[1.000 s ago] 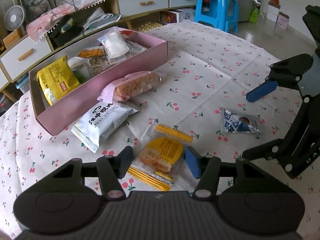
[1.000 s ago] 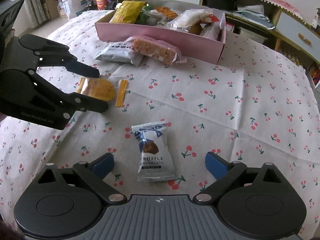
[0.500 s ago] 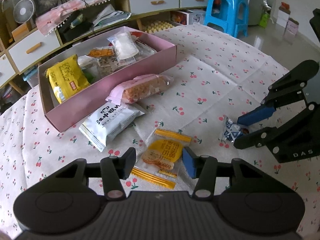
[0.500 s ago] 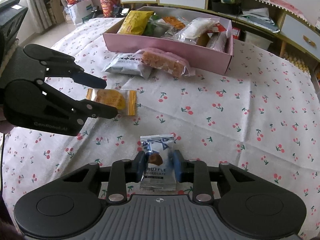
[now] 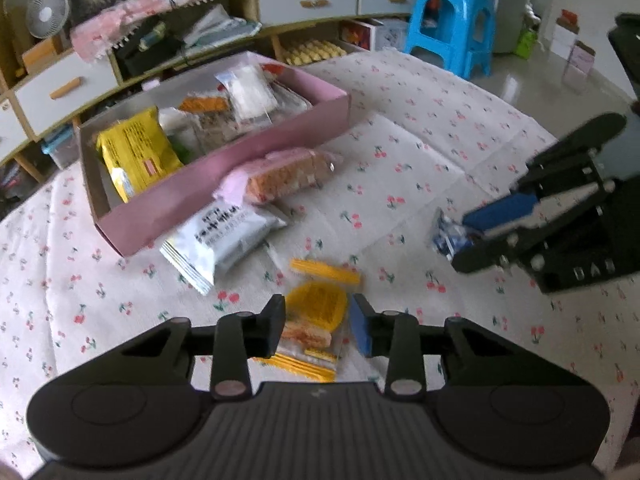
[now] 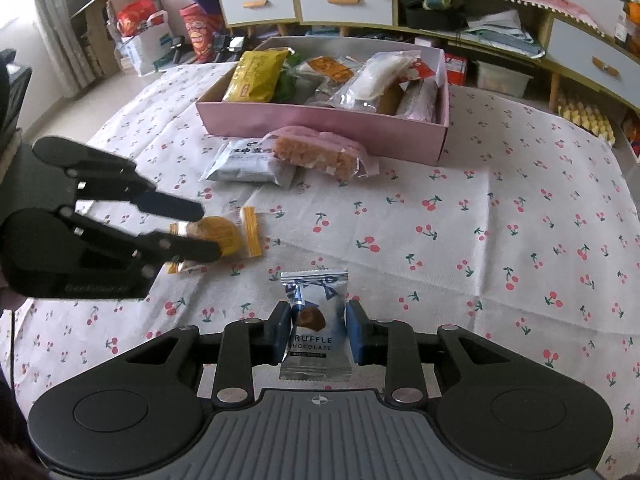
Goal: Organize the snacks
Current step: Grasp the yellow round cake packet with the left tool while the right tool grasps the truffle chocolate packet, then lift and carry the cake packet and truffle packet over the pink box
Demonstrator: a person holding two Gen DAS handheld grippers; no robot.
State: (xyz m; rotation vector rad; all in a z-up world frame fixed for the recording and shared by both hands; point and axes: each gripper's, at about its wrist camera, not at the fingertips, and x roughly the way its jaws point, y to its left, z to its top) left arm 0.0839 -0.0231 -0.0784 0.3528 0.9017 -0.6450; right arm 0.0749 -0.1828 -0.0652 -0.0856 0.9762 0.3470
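- In the left wrist view, we saw our left gripper (image 5: 318,330) with its jaws just drawn in around the clear packet with the yellow round label (image 5: 316,320); the pads pressed its sides, and the packet lay on the cherry-print tablecloth (image 5: 420,160)
- Beyond it lay a white snack packet (image 5: 224,240) and a pink-wrapped crispy bar (image 5: 280,178), both just in front of the pink box (image 5: 224,184), which held a yellow bag (image 5: 134,158) and other packs
- On the right of that view, our right gripper (image 5: 460,240) pinched a small blue-and-silver packet
- In the right wrist view, our right gripper (image 6: 316,330) was clamped on the truffle chocolate packet (image 6: 314,328), which stood upright between the pads
- To the left there, our left gripper (image 6: 204,232) held the yellow-label packet against the cloth
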